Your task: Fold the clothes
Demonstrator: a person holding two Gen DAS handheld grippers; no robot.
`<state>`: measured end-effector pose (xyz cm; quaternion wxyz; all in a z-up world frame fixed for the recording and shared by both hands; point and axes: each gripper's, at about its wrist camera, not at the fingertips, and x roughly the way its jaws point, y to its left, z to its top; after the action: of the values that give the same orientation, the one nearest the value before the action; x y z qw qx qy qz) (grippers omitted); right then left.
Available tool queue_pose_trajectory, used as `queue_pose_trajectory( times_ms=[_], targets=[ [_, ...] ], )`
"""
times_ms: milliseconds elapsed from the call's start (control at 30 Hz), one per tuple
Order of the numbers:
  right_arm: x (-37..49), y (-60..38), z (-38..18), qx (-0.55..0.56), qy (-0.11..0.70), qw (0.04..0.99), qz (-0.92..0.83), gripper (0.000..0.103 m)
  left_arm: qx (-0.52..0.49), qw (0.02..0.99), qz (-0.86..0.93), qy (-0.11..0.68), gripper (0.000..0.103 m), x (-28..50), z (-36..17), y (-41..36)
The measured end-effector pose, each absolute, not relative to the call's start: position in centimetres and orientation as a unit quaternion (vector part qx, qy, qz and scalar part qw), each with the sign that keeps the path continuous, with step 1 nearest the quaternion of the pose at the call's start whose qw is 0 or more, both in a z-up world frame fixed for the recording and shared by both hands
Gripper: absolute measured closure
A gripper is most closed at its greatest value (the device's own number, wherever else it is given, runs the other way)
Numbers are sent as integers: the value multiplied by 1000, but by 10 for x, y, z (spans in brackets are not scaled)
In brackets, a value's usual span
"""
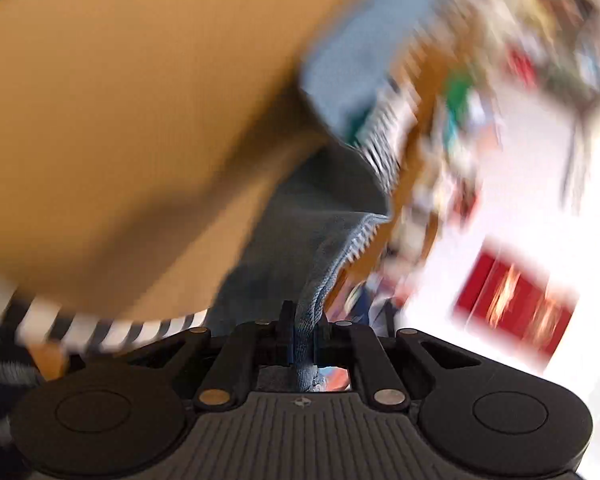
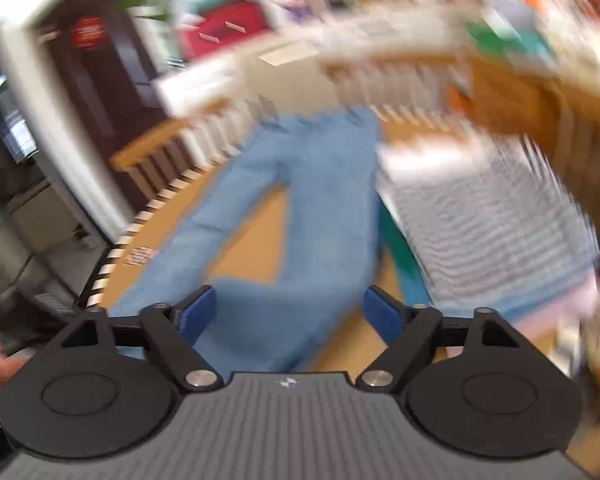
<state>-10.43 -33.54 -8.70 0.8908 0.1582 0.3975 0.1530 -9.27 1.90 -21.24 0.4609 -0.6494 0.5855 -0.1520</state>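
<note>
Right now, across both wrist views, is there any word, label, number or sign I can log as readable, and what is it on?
None can be read.
Red sign on the dark door: blurred.
Red box: markings smeared.
Small printed patch on the table: too blurred.

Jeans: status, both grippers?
Left gripper shut on jeans hem. Right gripper open, nothing between the jaws, jeans spread on table ahead. Striped shirt lies alongside the jeans.
</note>
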Motion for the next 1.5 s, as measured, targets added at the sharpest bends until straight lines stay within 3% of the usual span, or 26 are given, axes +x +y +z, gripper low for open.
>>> queue_pose_trajectory(
  times_ms=[33,100,233,367,400,433,467,500,533,633,700,900,967,1000,1033,1067,1133,1267,1333,1367,1433,1500],
  targets=[
    [-103,-341,-105,194,423,873,149,39,-656,459,-109,590,95,-106,-219,26],
    [-103,-342,-143,264,465,831,156,43,-670,438,-49,598,94,-126,-234,31],
    [-104,-317,-195,308,518,778,178,42,-704,404,-54,582,93,-138,-241,23],
    [-110,-307,-221,398,505,738,207,36,-738,384,-112,543,92,-141,-235,3],
    [-111,-310,-227,429,496,724,213,39,-742,384,-123,536,92,-143,-233,-1],
    [-113,-313,-231,459,485,711,219,58,-744,382,-130,533,91,-144,-231,-3],
    [-115,-316,-234,489,470,700,225,70,-743,381,-132,534,91,-146,-231,-4],
    [-117,-320,-235,505,458,696,226,92,-734,389,-129,542,89,-148,-230,-4],
    [-119,-323,-231,494,455,707,222,93,-725,396,-126,550,89,-151,-230,-4],
    [-124,-327,-203,374,473,772,202,93,-666,438,-104,595,71,-155,-223,3],
    [-131,-338,-191,343,482,784,190,93,-619,465,-89,627,51,-147,-220,3],
    [-137,-358,-218,307,538,779,97,92,-600,504,-95,614,50,-133,-215,13],
    [-140,-353,-215,288,538,787,91,83,-590,541,-97,591,49,-125,-204,26],
    [-143,-349,-208,267,537,796,79,63,-583,562,-95,579,48,-123,-195,37],
    [-148,-346,-199,241,533,809,67,47,-576,582,-93,566,47,-121,-187,48],
    [-152,-341,-188,212,526,822,58,50,-566,606,-92,551,47,-115,-179,58],
    [-157,-334,-170,169,507,843,58,66,-510,685,-80,515,47,-109,-158,82],
    [-147,-304,-159,122,470,871,72,68,-329,829,-36,451,54,-94,-126,109],
    [-131,-277,-162,87,462,879,84,68,-276,846,-25,456,62,-84,-130,105],
    [-122,-261,-164,67,461,881,88,68,-249,853,-20,458,71,-79,-132,103],
    [-106,-232,-172,26,468,880,84,71,-216,859,-5,465,71,-80,-139,112],
    [-97,-213,-180,5,480,874,77,71,-187,851,8,491,80,-79,-148,111]
  ],
)
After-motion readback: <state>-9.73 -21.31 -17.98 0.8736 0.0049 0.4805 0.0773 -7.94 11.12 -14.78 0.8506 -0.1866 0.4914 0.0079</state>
